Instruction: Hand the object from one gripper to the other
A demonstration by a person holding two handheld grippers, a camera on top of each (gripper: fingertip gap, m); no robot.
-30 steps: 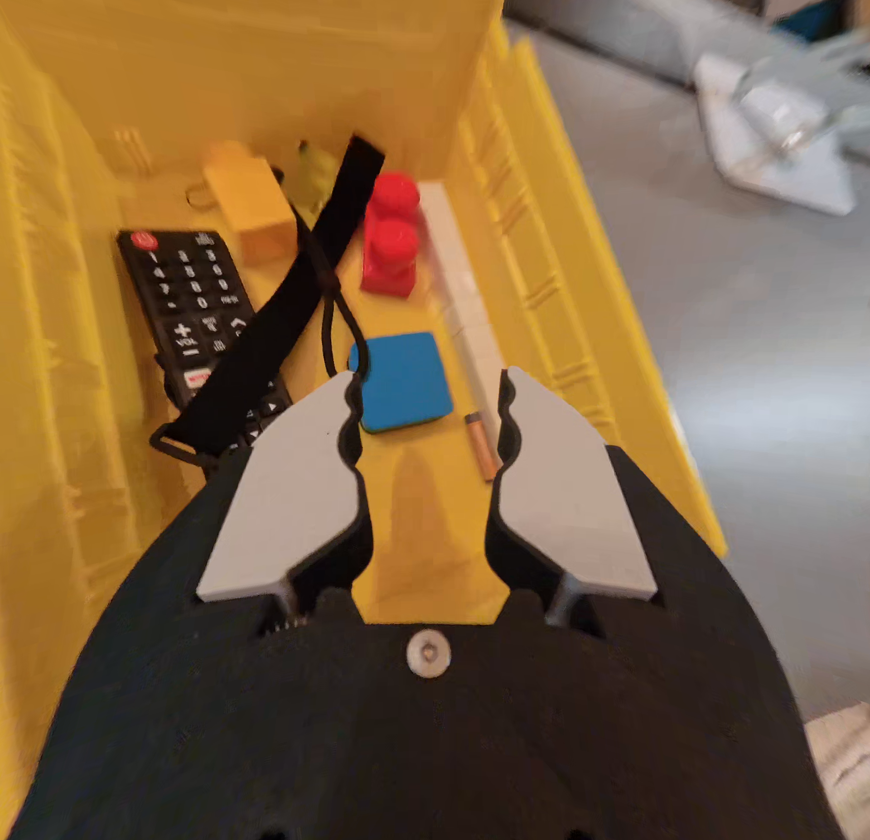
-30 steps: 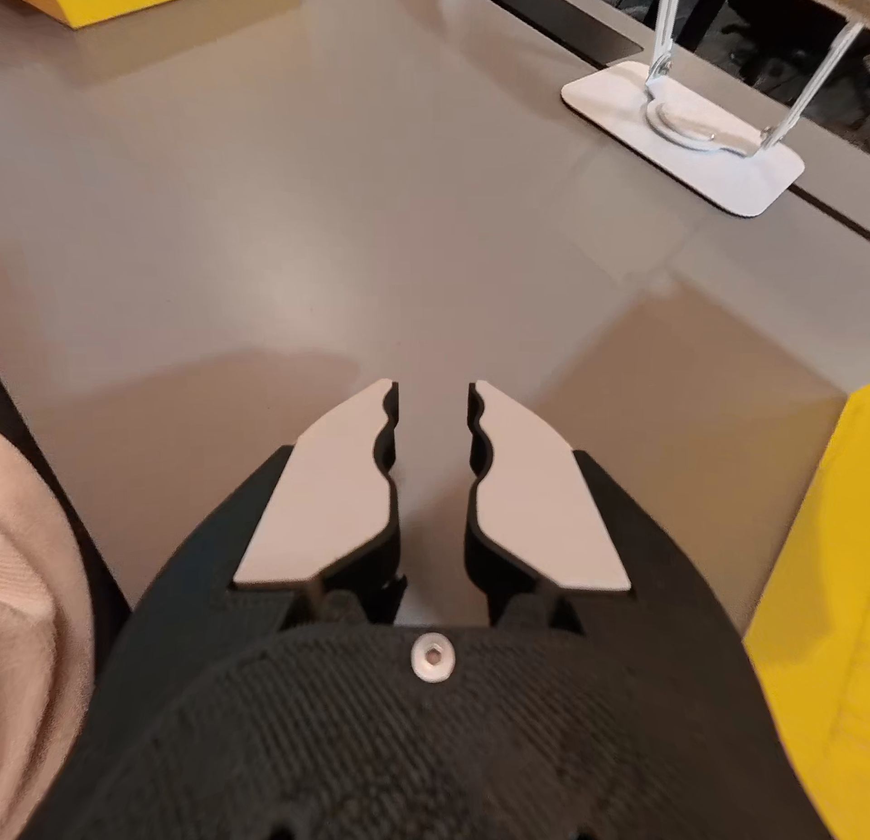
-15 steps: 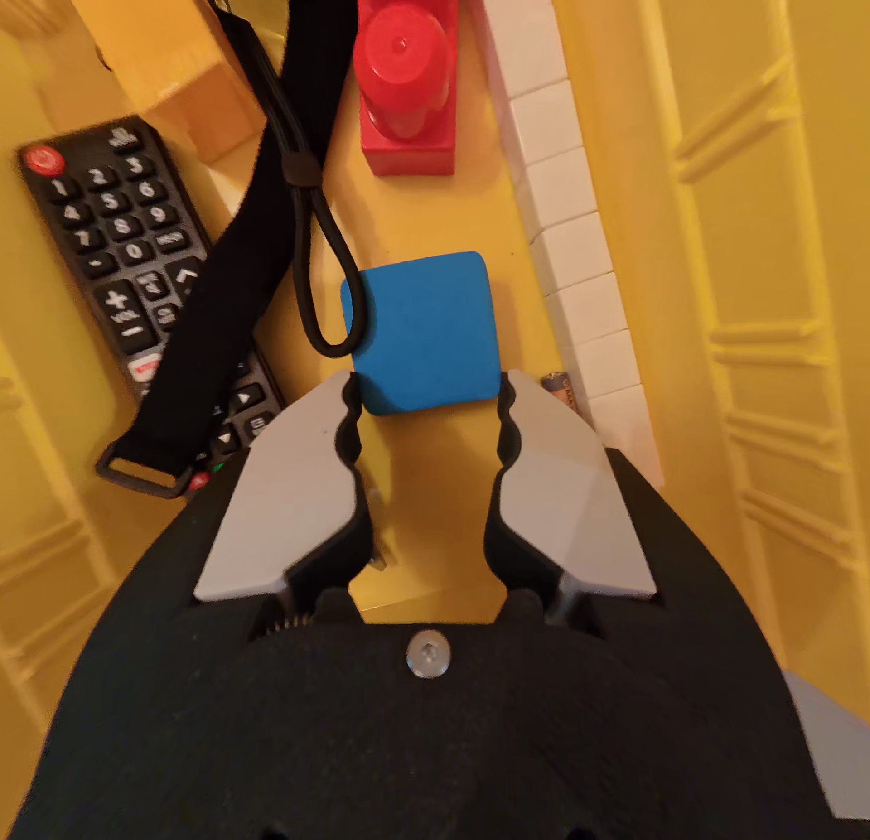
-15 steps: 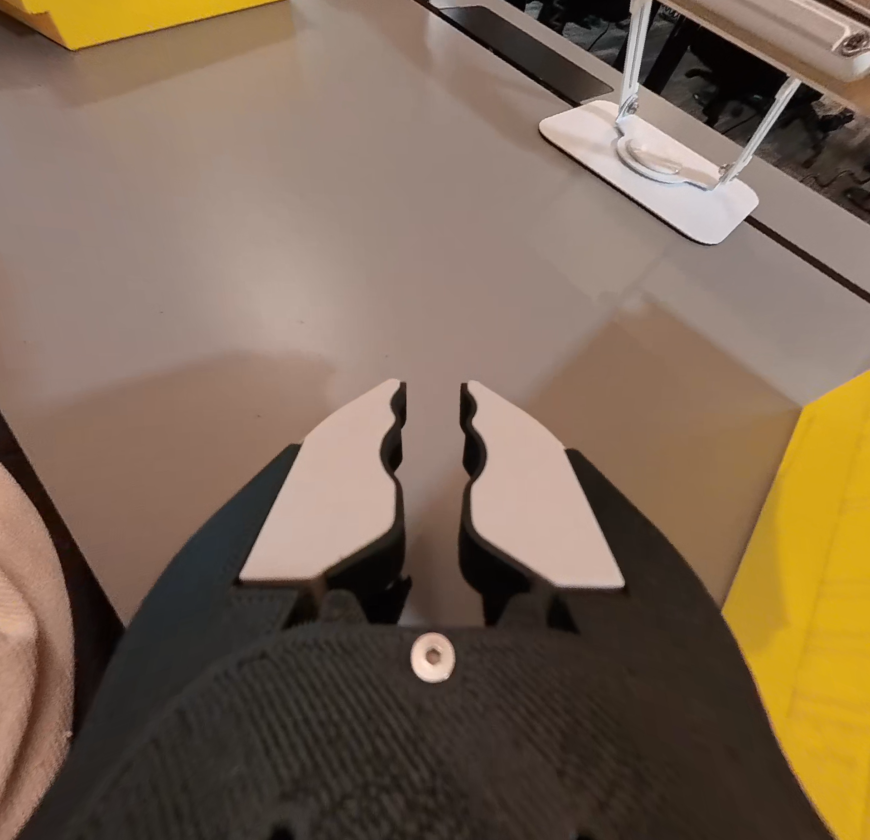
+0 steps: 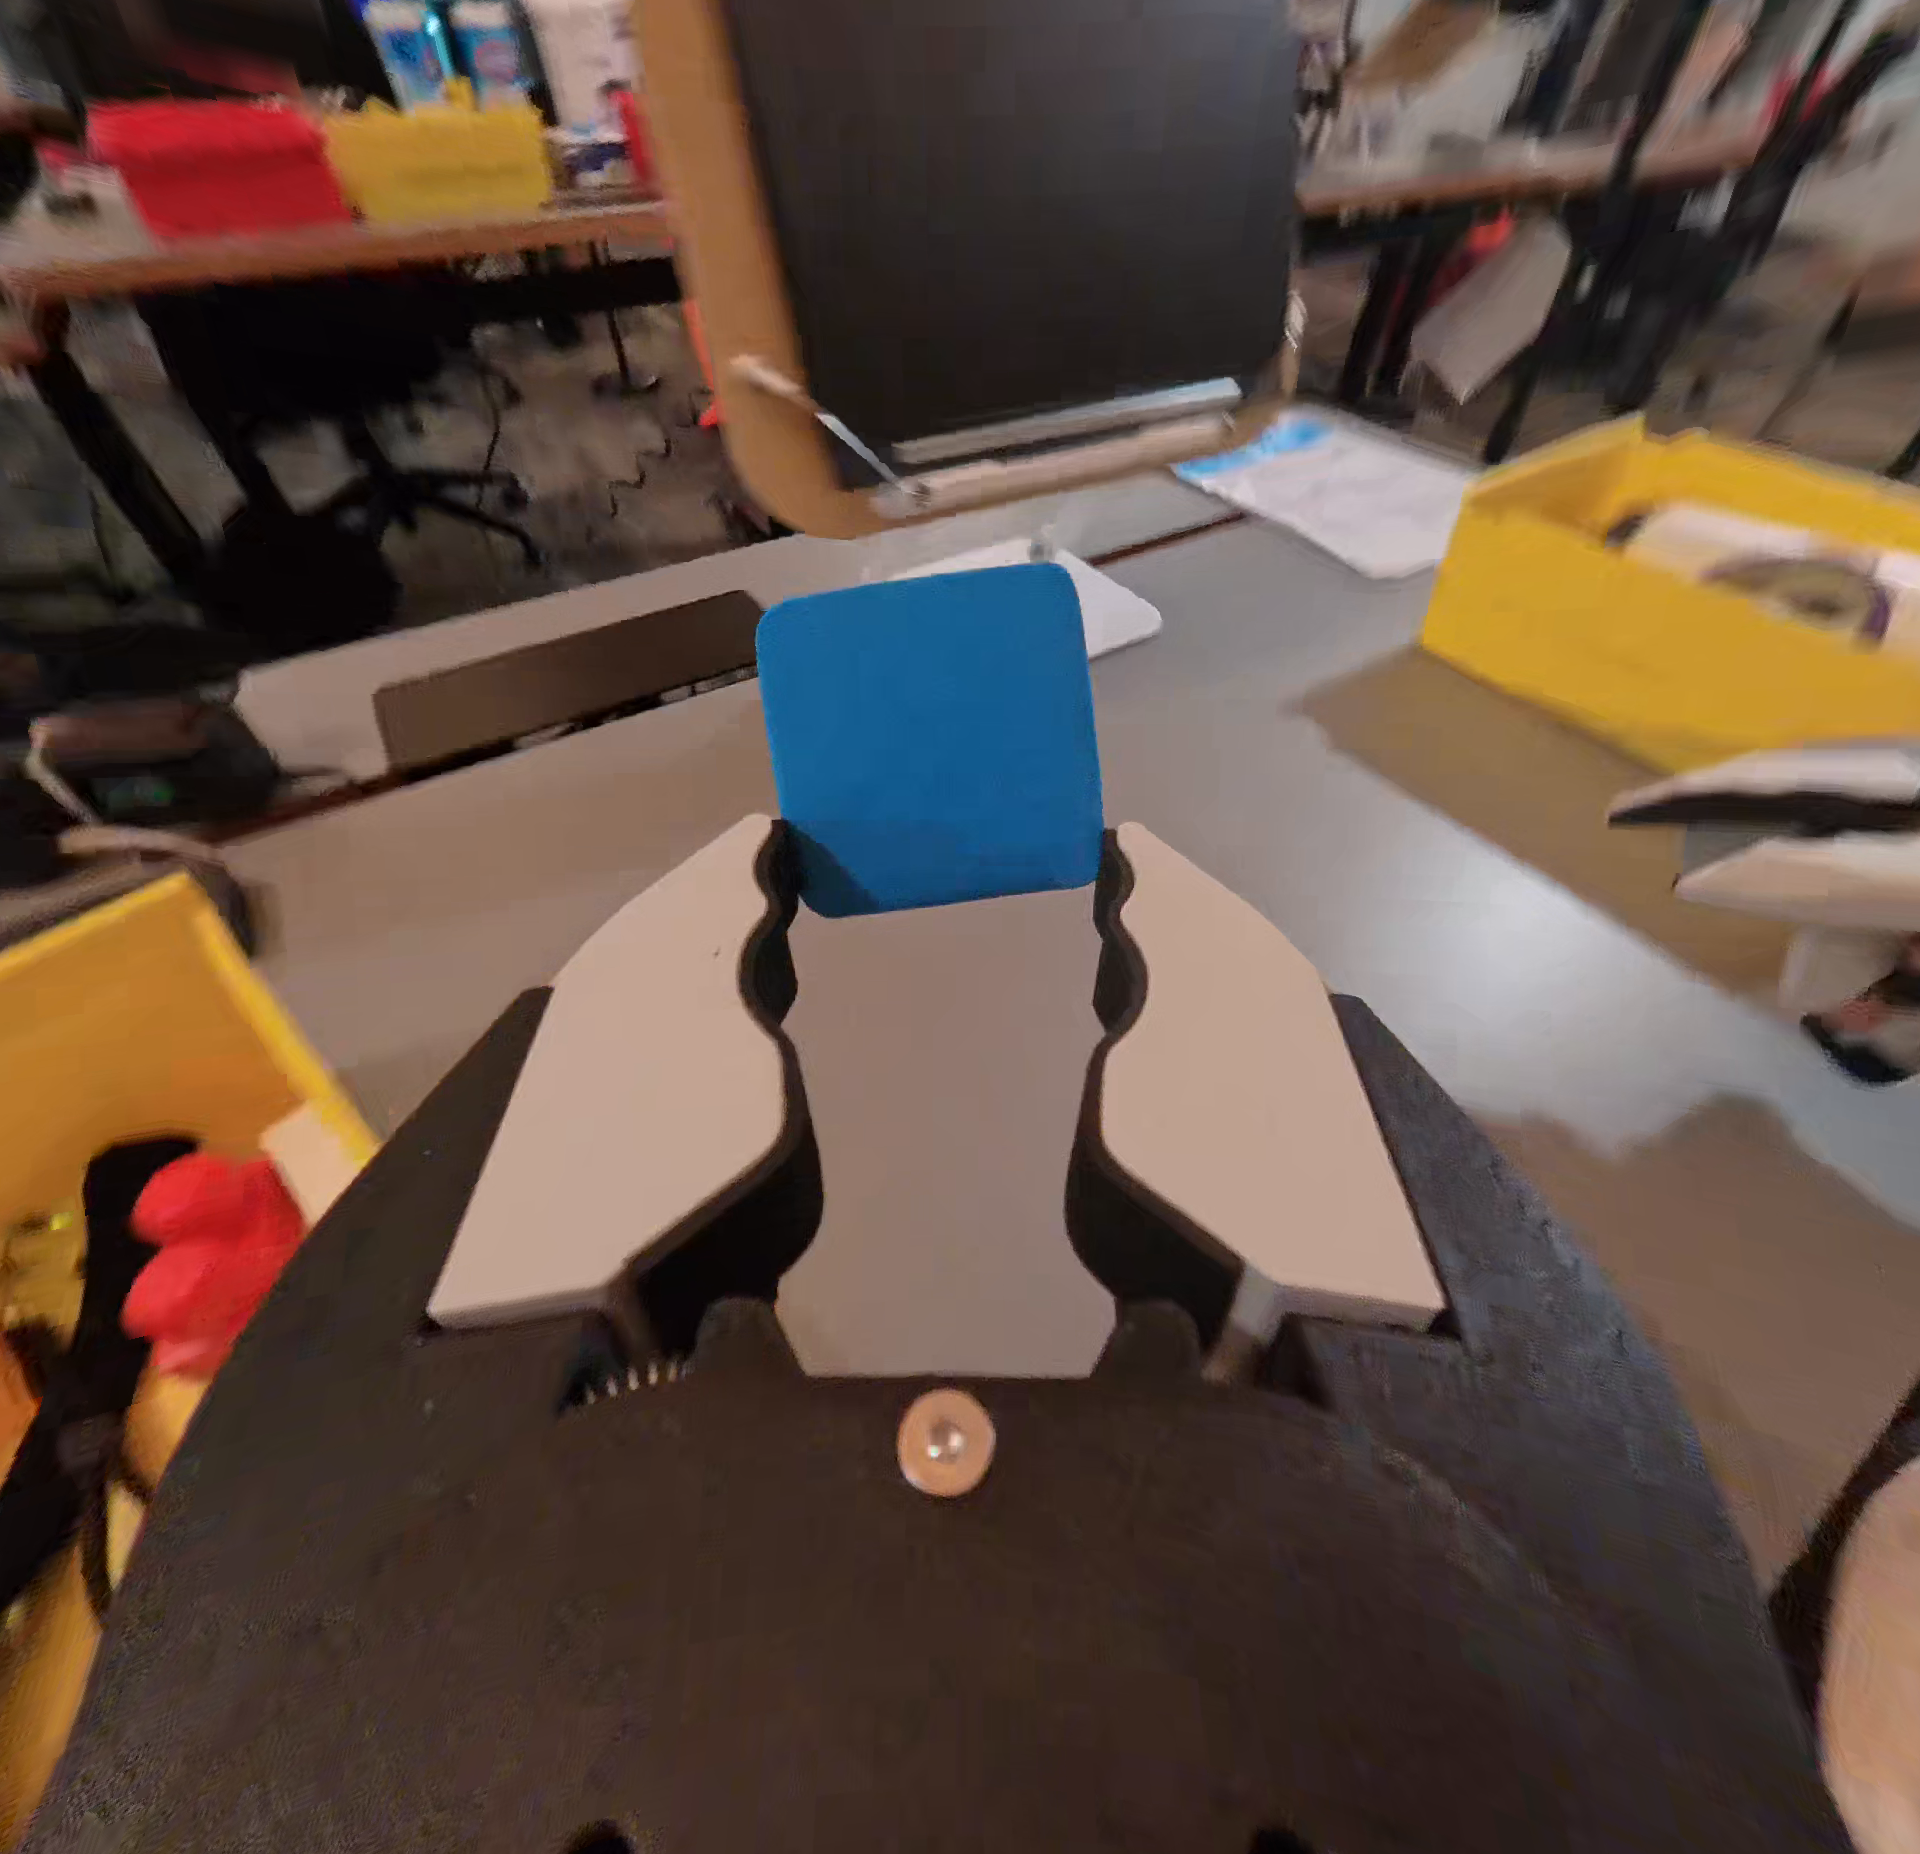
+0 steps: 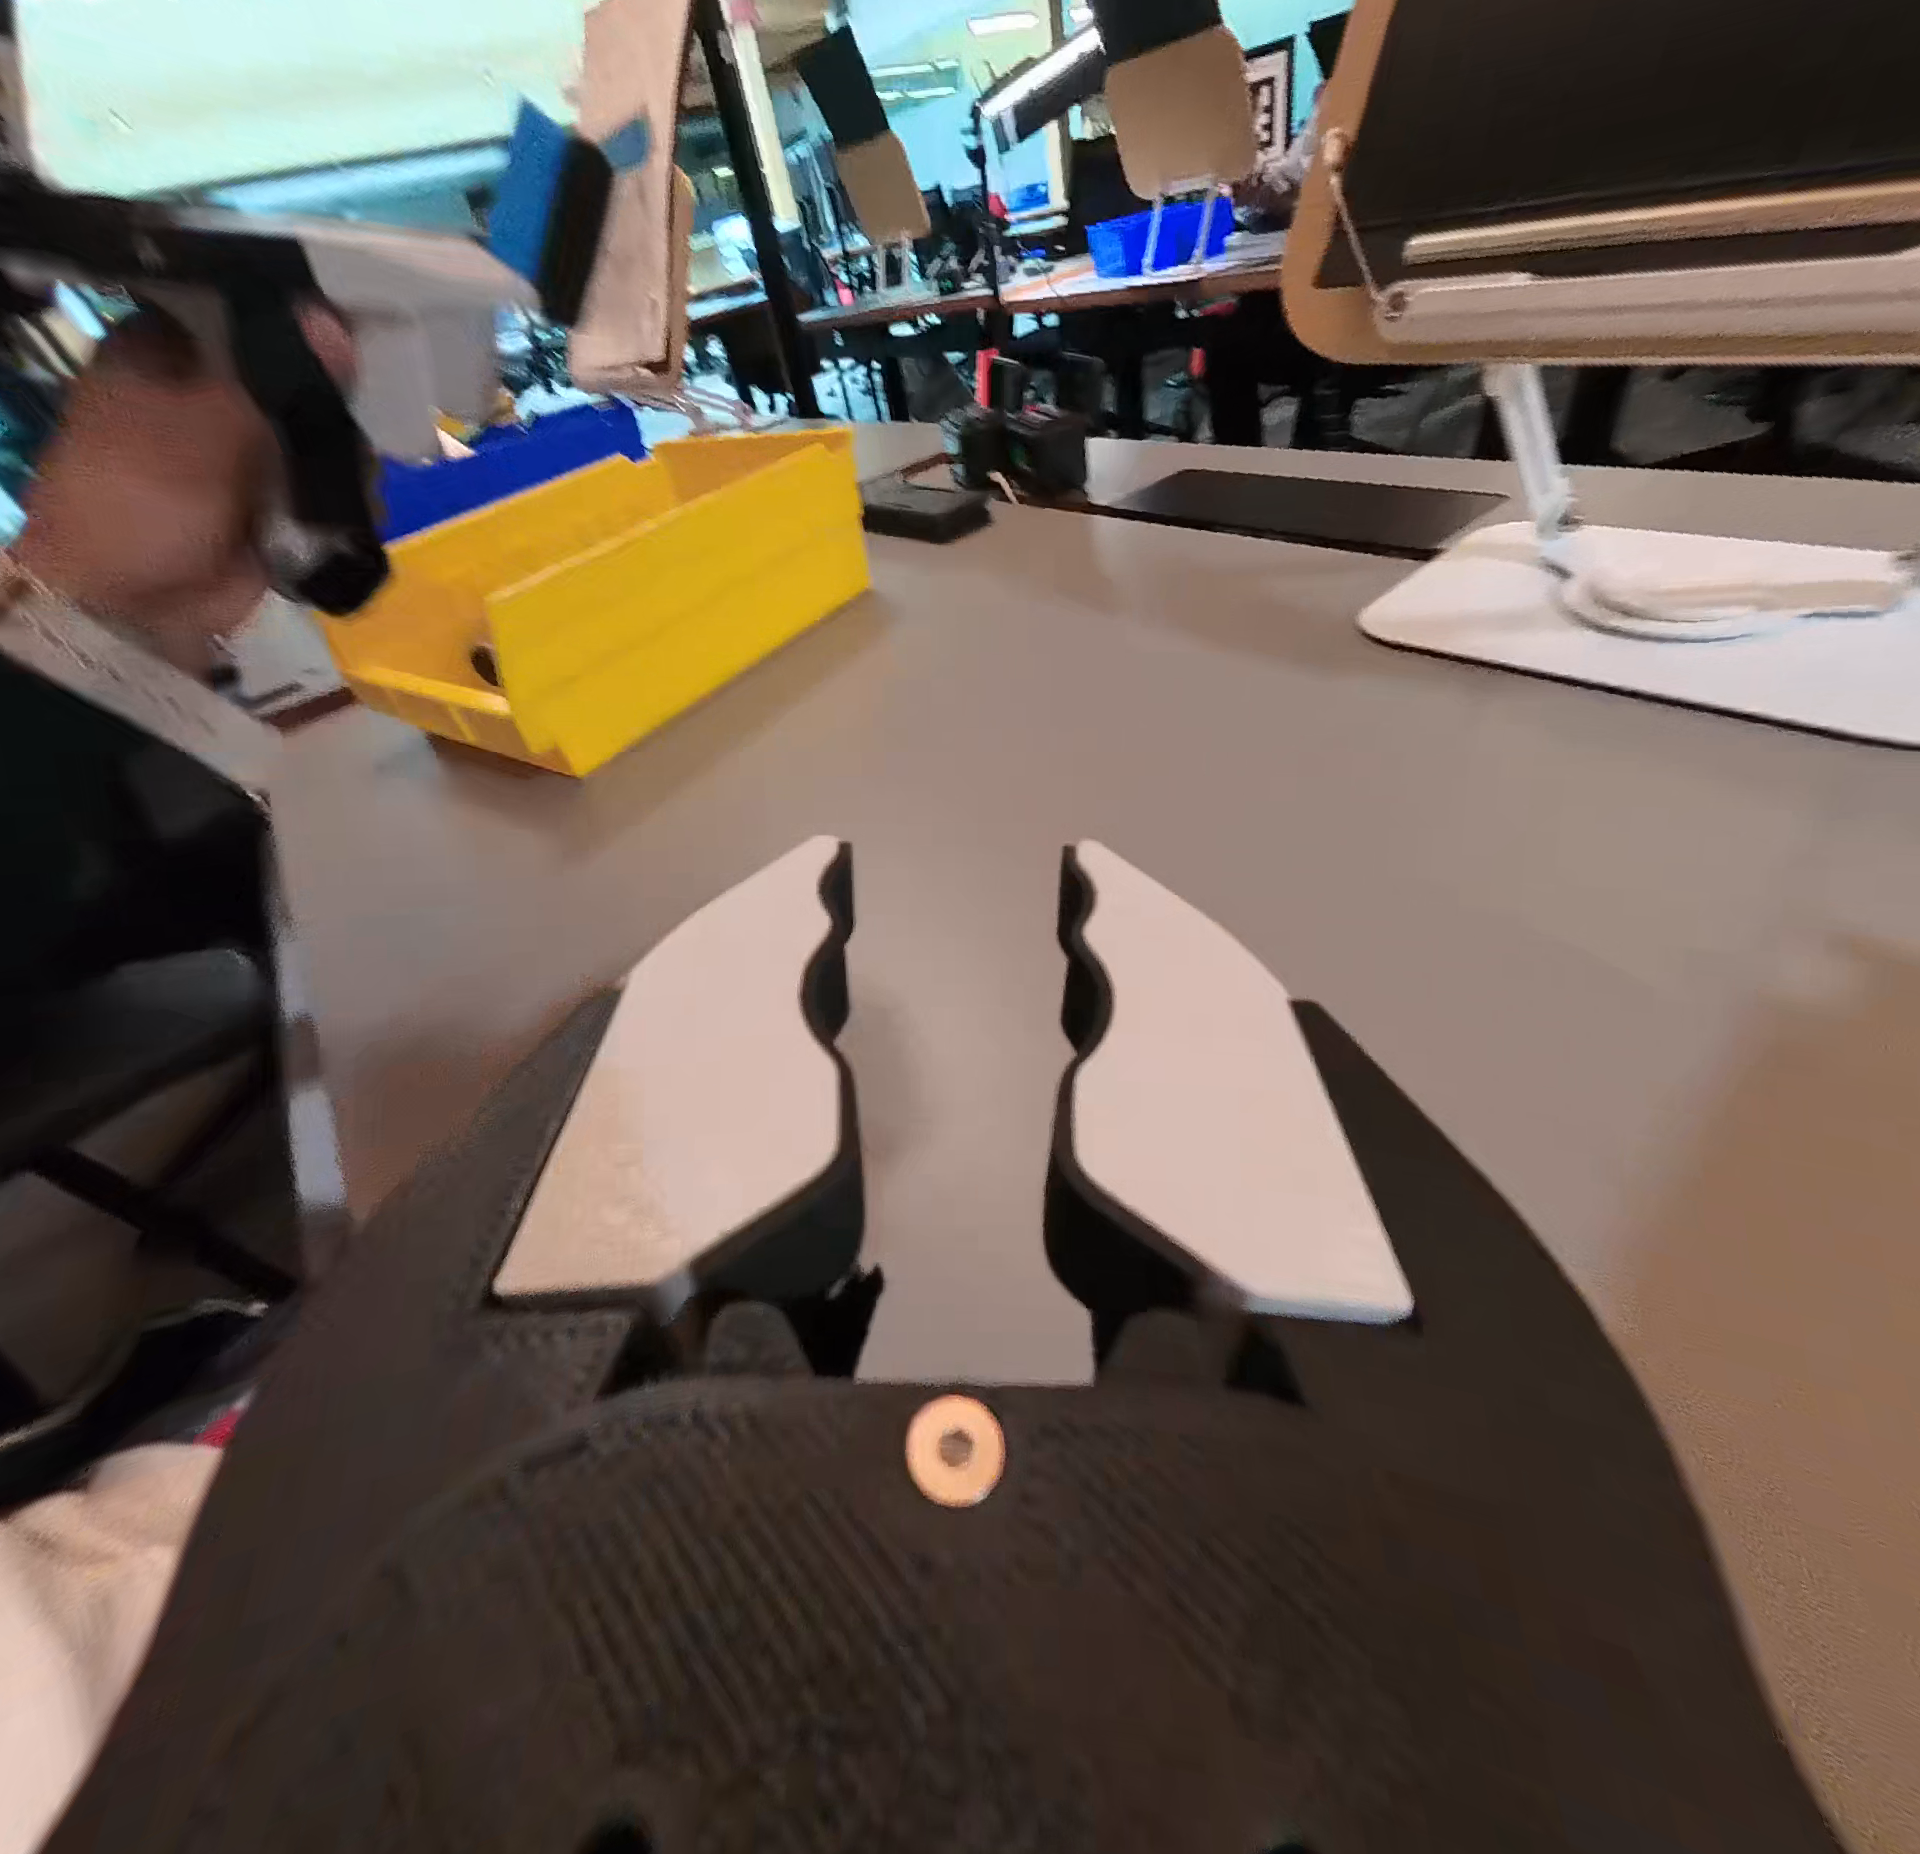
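L gripper (image 5: 943, 859) pinches blue pad (image 5: 928, 739) by its lower edge, held up over table (image 5: 1351, 931) w/ most of it sticking out, prob so the other side can grab. R gripper (image 6: 956, 864) part-open, empty, low over table.

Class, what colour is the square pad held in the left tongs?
Blue. The square pad shows best in the left wrist view, clamped between the left tongs.

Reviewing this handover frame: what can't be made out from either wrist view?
- Left wrist view: right gripper cut off by the frame edge, so its gap is unreadable there.
- Left wrist view: yellow bin contents mostly hidden behind the left gripper body.
- Right wrist view: blue pad motion-blurred; the grip on it is unclear there.
- Far shelves: blurred.
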